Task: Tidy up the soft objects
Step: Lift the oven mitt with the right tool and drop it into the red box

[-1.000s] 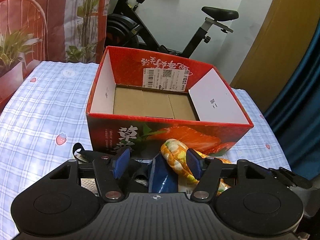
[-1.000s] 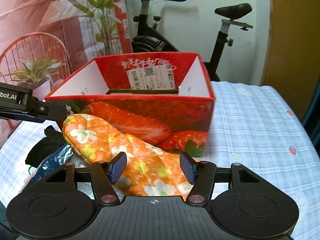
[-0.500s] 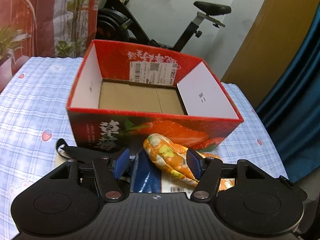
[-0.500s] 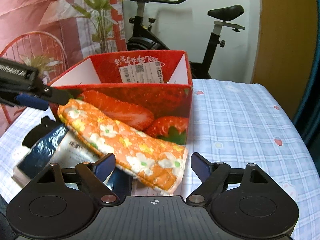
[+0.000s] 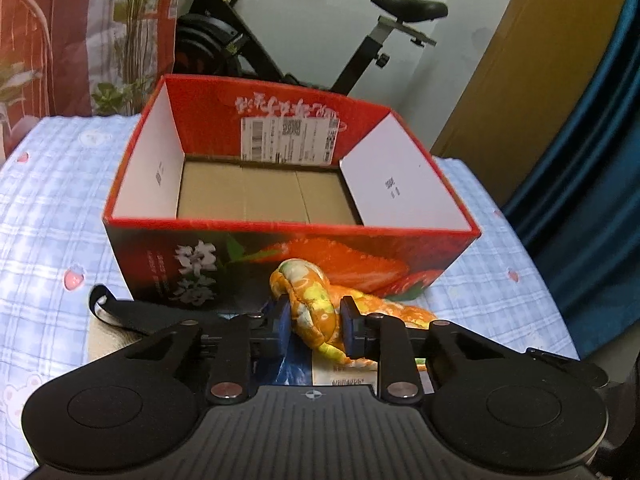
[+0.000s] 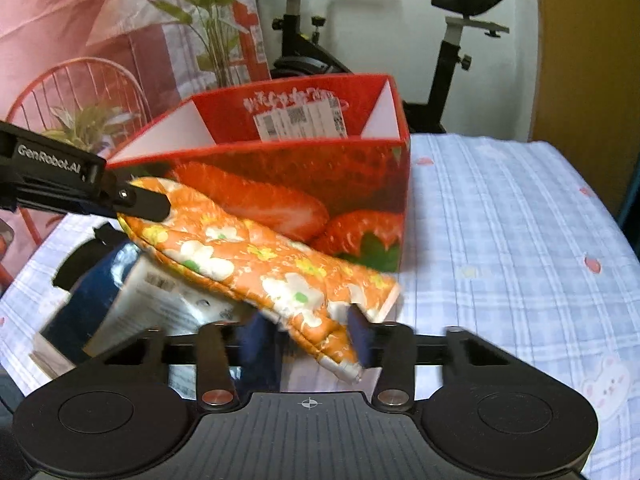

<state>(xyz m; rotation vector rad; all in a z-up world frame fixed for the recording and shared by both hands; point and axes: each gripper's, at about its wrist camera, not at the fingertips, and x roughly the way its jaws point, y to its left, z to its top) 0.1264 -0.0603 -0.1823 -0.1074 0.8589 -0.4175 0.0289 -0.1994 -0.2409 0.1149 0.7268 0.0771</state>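
Both grippers have narrowed since a second ago, jaws closing on the orange floral quilted oven mitt (image 6: 256, 256): the left gripper (image 5: 312, 322) pinches its rounded end, the right gripper (image 6: 316, 338) its cuff. It hangs tilted just before the open red strawberry-printed cardboard box (image 5: 280, 248), over a blue-and-white packet (image 6: 132, 300) near the near edge of the checked tablecloth (image 6: 500, 240).

The left hand-held gripper (image 5: 312, 326) has a black plastic body with a ribbed middle plate, a small crosshair mark, two round discs at 4 and 8 o'clock, and silver screws. The right hand-held gripper (image 6: 314, 334) looks the same; blue pads (image 6: 360, 336) cover its fingers. White letters "GenRobot.AI" stand on one arm.
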